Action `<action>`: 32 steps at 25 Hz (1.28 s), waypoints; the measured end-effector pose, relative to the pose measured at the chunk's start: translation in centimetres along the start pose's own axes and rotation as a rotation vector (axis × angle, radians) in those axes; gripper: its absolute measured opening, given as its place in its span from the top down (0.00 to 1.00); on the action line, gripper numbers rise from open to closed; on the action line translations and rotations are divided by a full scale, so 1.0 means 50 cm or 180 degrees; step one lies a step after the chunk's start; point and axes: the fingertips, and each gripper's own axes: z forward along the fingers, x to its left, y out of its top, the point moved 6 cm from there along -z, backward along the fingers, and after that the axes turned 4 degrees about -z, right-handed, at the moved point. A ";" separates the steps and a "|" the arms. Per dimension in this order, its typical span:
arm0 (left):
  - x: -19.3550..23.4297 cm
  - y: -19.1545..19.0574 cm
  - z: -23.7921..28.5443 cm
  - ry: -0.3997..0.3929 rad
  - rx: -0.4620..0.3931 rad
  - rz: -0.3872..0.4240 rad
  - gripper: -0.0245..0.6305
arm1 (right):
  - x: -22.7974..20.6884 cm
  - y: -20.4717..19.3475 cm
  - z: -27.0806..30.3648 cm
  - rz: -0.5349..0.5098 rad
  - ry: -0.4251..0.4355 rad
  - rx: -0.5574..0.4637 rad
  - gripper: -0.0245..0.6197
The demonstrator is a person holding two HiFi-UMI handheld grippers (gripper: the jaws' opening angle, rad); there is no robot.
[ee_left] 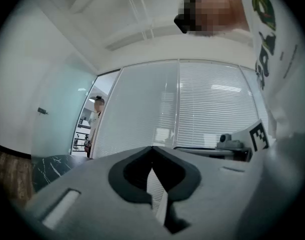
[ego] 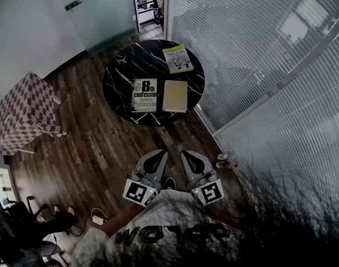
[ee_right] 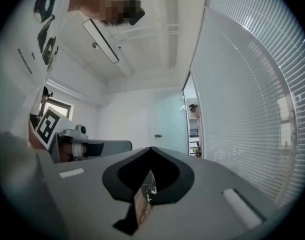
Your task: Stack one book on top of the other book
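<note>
On a round black marble table (ego: 120, 88) lie three books. A paperback with a large "8th confession" cover (ego: 144, 95) rests near the front edge, a plain cream book (ego: 175, 96) right beside it, and a yellow-green book (ego: 178, 58) farther back. My left gripper (ego: 157, 159) and right gripper (ego: 187, 158) are held close to the person's body, well short of the table, side by side. Both are shut with nothing between the jaws. In the left gripper view and the right gripper view the jaws meet at the tip.
A checkered red-and-white chair (ego: 26, 113) stands left of the table on the wooden floor. A glass wall with blinds (ego: 258, 65) runs along the right. A doorway (ego: 147, 4) opens behind the table. Small bottles (ego: 224, 161) sit on the floor by the wall.
</note>
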 end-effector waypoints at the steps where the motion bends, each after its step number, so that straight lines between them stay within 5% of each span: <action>1: -0.002 -0.004 0.000 -0.0001 0.0000 0.0002 0.96 | 0.001 -0.001 0.001 0.0010 -0.0015 0.0003 0.96; 24: -0.048 -0.045 0.075 -0.0016 0.0108 -0.0119 0.96 | -0.067 -0.018 -0.042 0.0165 -0.0017 0.0036 0.96; 32: 0.001 -0.071 0.113 0.0032 0.0133 -0.0166 0.96 | -0.099 -0.055 0.004 0.0218 0.0019 0.0075 0.96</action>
